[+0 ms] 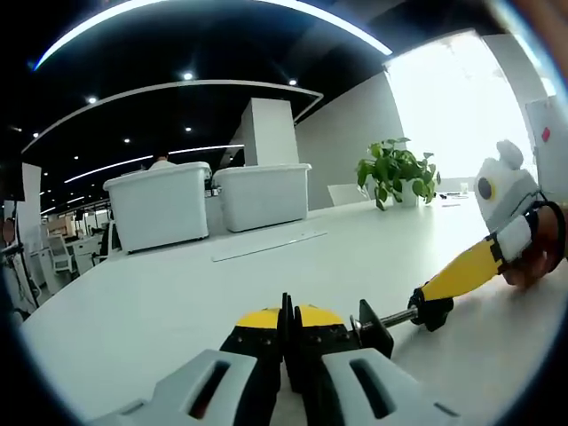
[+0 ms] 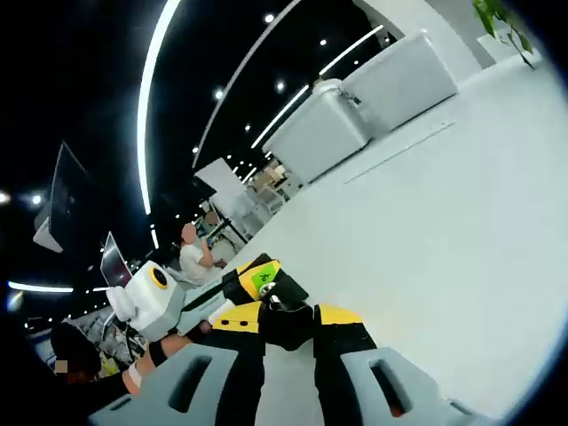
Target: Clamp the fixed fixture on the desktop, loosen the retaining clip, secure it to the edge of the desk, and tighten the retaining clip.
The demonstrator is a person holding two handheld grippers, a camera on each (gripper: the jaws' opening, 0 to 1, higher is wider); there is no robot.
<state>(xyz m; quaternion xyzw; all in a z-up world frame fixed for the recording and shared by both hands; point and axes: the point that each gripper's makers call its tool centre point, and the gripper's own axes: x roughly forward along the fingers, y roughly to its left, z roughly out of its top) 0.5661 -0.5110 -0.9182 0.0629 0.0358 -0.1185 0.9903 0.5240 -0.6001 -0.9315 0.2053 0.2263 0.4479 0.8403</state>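
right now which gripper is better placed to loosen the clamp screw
Right. The right gripper is closed on the clamp's yellow handle, ready to twist, while the left gripper grips the clamp's black-and-yellow body, steadying it on the table.

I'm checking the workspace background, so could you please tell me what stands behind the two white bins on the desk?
Behind the two white bins rises a white pillar, and a person's head and shoulders show just above the left bin. The bins cover everything lower down.
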